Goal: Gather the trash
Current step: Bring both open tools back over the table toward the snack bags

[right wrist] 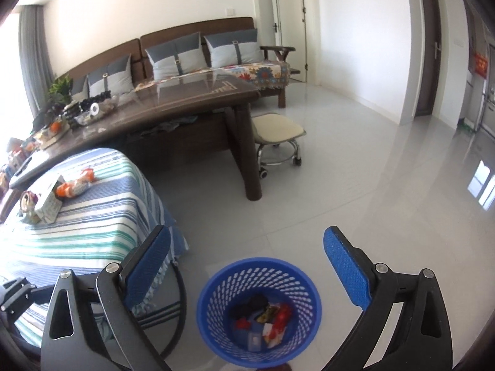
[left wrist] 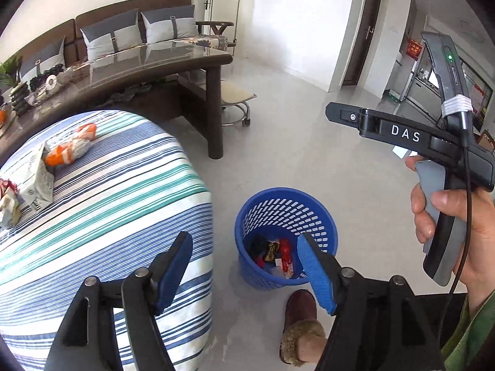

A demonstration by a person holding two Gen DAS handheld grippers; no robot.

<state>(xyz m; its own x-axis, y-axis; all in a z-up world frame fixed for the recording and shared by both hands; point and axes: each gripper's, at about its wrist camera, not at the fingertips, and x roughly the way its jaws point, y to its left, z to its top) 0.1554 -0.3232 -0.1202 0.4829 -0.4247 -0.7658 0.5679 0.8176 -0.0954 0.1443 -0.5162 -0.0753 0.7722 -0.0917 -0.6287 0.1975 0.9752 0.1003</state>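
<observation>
Trash (left wrist: 69, 150) lies near the striped table's edge (left wrist: 198, 185); both hand-held grippers (left wrist: 244, 273) (right wrist: 247, 266) gape wide above the basket (right wrist: 216, 287).

One blue mesh bin (right wrist: 213, 318) stands on the floor, holding several wrappers (right wrist: 277, 320); their exact number cannot be told. The striped surface (left wrist: 123, 204) carries three pieces of trash near its far left edge: one orange-and-white packet (left wrist: 71, 147), one grey carton (left wrist: 35, 182) and one crumpled wrapper (left wrist: 7, 204). Three grey-and-white cushions (right wrist: 176, 55) line one sofa (right wrist: 198, 27). One wooden table (right wrist: 191, 99) and one wheeled stool (right wrist: 277, 130) complete the scene. Two grippers, two blue fingers (right wrist: 150, 266) each.
</observation>
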